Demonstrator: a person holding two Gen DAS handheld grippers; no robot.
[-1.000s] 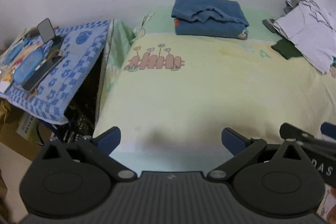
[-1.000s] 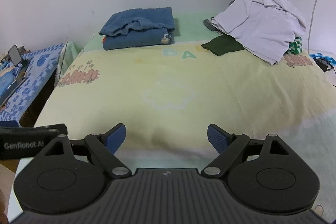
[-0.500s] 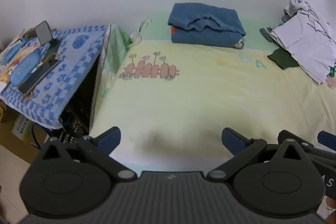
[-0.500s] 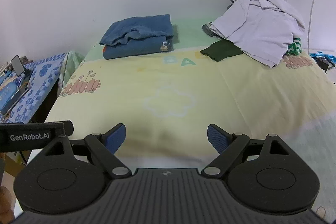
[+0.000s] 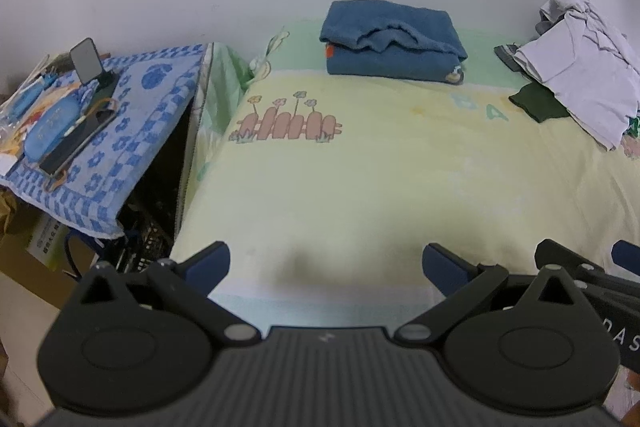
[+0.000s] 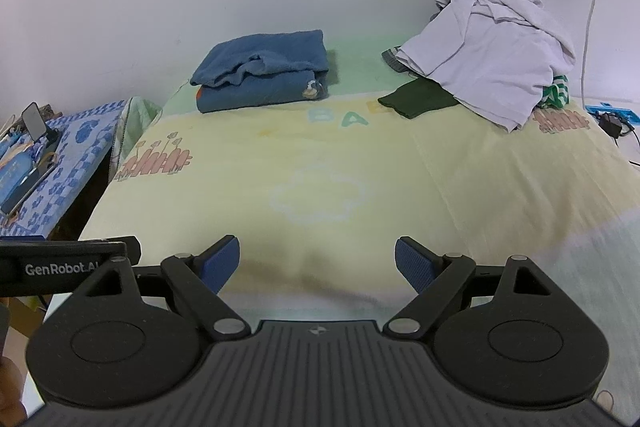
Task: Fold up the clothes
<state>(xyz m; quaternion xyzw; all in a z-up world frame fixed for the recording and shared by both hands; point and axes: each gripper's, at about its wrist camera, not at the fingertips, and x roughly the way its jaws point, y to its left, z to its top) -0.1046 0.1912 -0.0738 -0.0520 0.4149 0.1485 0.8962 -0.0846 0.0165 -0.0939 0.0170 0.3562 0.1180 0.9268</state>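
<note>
The clothes pile (image 6: 492, 67) hides all but the edges of a dark green garment (image 6: 420, 98) and a striped one. The left gripper (image 5: 326, 265) and right gripper (image 6: 317, 261) sit side by side over the bed's (image 6: 320, 167) near edge, jaws wide apart, empty. The pile lies far ahead-right, a folded blue towel (image 6: 264, 71) ahead by the wall.

The bed (image 6: 500, 179) wears smooth matt printed cotton; the folded blue towel (image 6: 264, 71) is thick, nubby terry; the pale shirt pile (image 6: 492, 63) is thin, creased cloth; both tongs (image 5: 326, 263) (image 6: 317, 259) are matt black plastic with ribbed blue pads (image 6: 414, 261) and small metal rivets.
</note>
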